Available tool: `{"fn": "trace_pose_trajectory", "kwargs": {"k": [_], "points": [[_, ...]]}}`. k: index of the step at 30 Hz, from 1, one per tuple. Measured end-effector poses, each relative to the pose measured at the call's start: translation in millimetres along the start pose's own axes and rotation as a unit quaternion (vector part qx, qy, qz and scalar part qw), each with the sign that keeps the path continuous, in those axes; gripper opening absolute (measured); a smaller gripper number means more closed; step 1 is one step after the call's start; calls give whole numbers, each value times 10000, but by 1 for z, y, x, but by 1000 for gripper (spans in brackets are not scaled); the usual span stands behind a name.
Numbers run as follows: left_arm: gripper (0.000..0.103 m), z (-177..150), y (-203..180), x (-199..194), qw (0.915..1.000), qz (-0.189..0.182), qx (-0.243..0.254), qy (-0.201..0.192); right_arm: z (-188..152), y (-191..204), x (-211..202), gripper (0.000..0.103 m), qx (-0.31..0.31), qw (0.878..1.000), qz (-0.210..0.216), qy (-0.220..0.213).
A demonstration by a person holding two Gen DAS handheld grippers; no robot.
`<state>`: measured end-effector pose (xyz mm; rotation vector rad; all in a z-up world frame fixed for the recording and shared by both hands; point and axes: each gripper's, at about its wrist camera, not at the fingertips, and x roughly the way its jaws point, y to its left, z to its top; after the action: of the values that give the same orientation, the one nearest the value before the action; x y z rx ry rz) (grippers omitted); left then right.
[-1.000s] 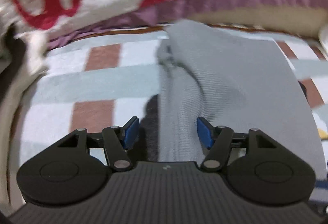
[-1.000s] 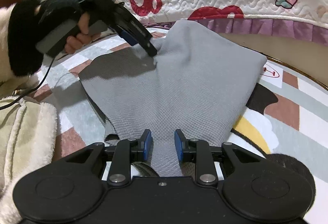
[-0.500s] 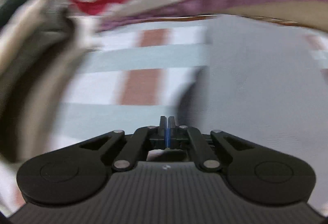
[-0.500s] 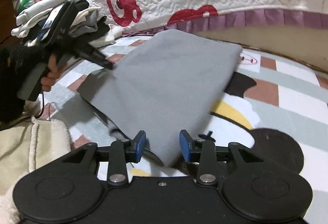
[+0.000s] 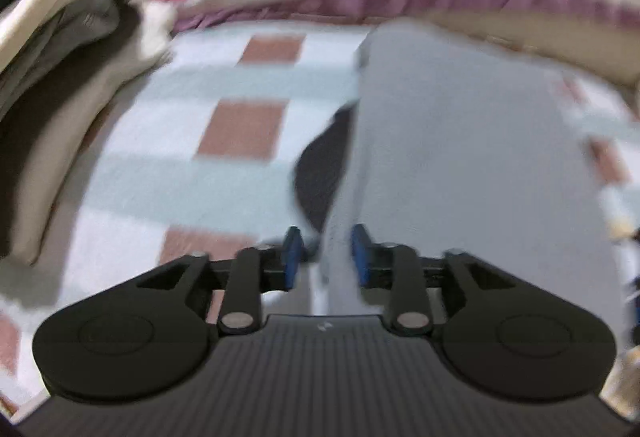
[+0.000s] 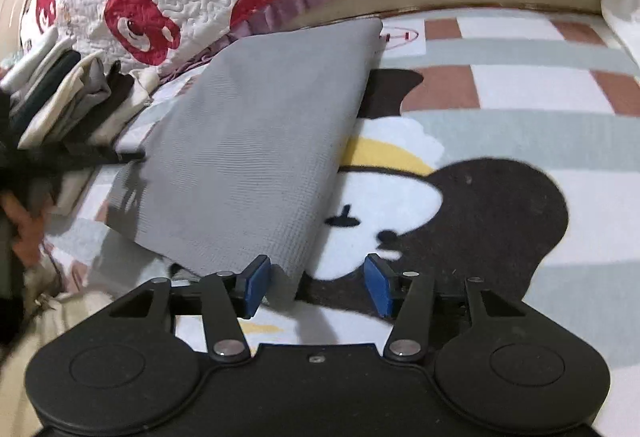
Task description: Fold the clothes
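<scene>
1. Two views, left wrist first: the left gripper [image 5: 325, 257] tilts down over the checked blanket [image 5: 160, 173], jaws opening astride the near left edge of the grey garment [image 5: 472, 165], whether pinched I cannot tell.
2. Right wrist: the right gripper [image 6: 316, 283] angles down, jaws opening off the garment's near corner. A fold looks just laid; next comes regripping an edge.

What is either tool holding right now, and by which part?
Nothing. Both tools are opening around the near edge of the grey cloth, their pads off it.
</scene>
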<state>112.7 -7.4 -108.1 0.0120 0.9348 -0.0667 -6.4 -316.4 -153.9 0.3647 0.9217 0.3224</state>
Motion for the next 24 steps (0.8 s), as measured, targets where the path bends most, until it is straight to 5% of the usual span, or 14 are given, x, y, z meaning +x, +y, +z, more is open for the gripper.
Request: {"fn": "trace_pose_trajectory", "kwargs": {"k": [8,12,18,20,21,24], "points": [[34,8,-6,-12,9993,167,345,-51,-3,0,13,59,734,9956,498,298],[38,19,-21,-37,9955,236,724,-559,0,-2,19,61,1088,9912,677,329],[44,19,-42,-61,9861,-840,1187,-800,-4,-25,30,61,2236,9643,1388,298],[50,7,-59,-57,9779,-718,1860,-627,-1,-24,32,38,2272,9617,1510,285],[51,-1,-67,-54,9722,-650,2190,-519,1,-20,32,15,2150,9642,1537,229],[51,-22,-84,-51,9557,-763,2830,-279,11,-12,27,15,1923,9689,1558,-5]]}}
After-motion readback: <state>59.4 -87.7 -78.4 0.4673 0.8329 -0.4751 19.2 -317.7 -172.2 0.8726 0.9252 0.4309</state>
